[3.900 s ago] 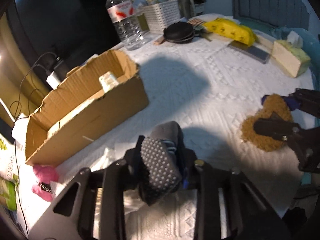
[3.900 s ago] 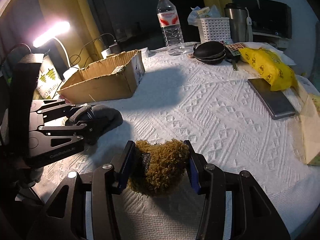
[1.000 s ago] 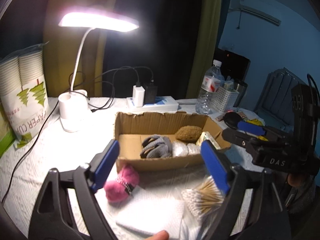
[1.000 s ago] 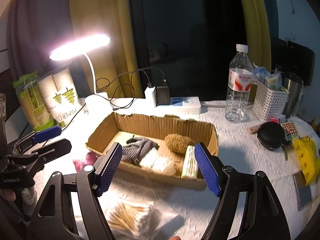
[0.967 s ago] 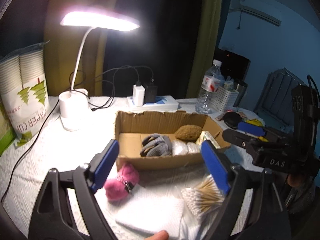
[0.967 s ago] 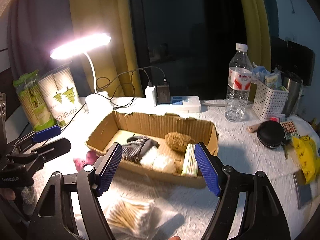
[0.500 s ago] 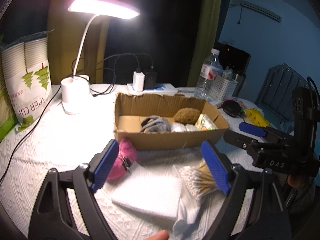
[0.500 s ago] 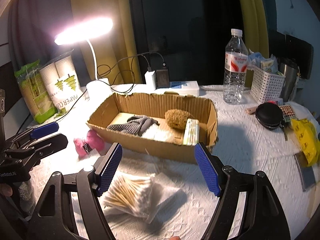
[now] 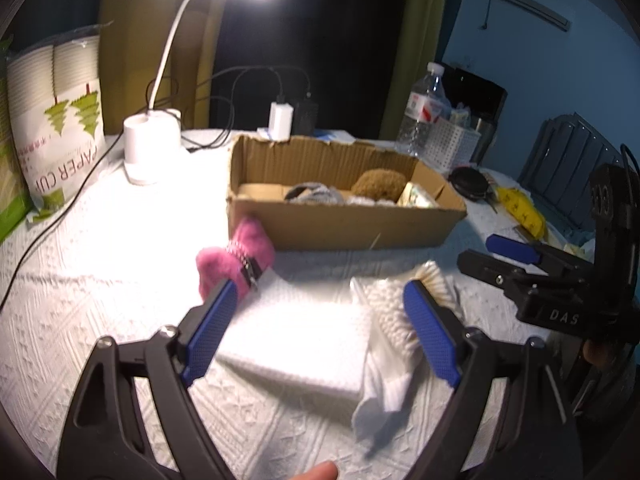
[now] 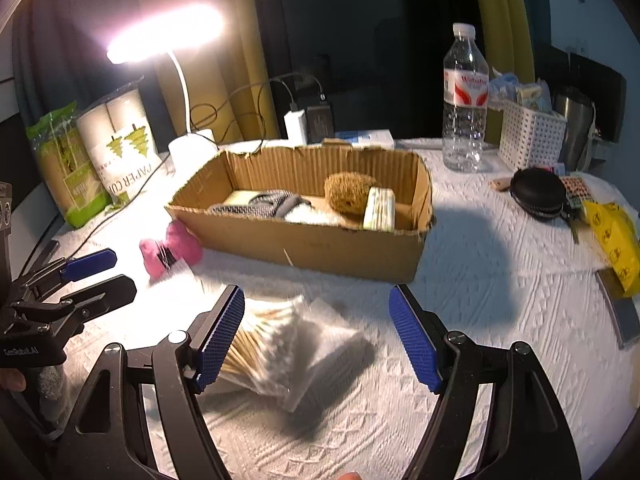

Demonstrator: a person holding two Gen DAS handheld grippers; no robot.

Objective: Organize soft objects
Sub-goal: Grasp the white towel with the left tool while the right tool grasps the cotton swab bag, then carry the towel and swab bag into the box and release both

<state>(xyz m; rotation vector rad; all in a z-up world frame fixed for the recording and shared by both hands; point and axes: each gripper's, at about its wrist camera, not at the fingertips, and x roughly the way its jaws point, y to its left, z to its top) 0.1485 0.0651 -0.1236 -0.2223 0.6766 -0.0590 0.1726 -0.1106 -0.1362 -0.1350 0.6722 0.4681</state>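
Observation:
A cardboard box (image 9: 340, 228) (image 10: 320, 248) holds a grey sock (image 10: 260, 206), a brown fuzzy ball (image 10: 348, 192) (image 9: 380, 184), white cotton and a pale packet (image 10: 378, 208). A pink fluffy item (image 9: 234, 260) (image 10: 172, 248) lies on the cloth by the box's front left corner. A folded white tissue (image 9: 304, 344) and a bag of cotton swabs (image 9: 400, 304) (image 10: 264, 348) lie in front. My left gripper (image 9: 320, 328) is open and empty above the tissue. My right gripper (image 10: 316, 332) is open and empty just above the swab bag.
A lit desk lamp (image 9: 152, 148), a paper-cup bag (image 9: 56, 120), chargers and cables stand at the back left. A water bottle (image 10: 466, 100), white basket (image 10: 532, 136), black pouch (image 10: 538, 194), yellow bag (image 10: 614, 236) and a grey flat device (image 10: 626, 316) lie to the right.
Both grippers, earlier shut on the grey sock and the brown ball, now are open and empty; those items lie in the box. Both have lowered and moved closer to the tissue and swabs.

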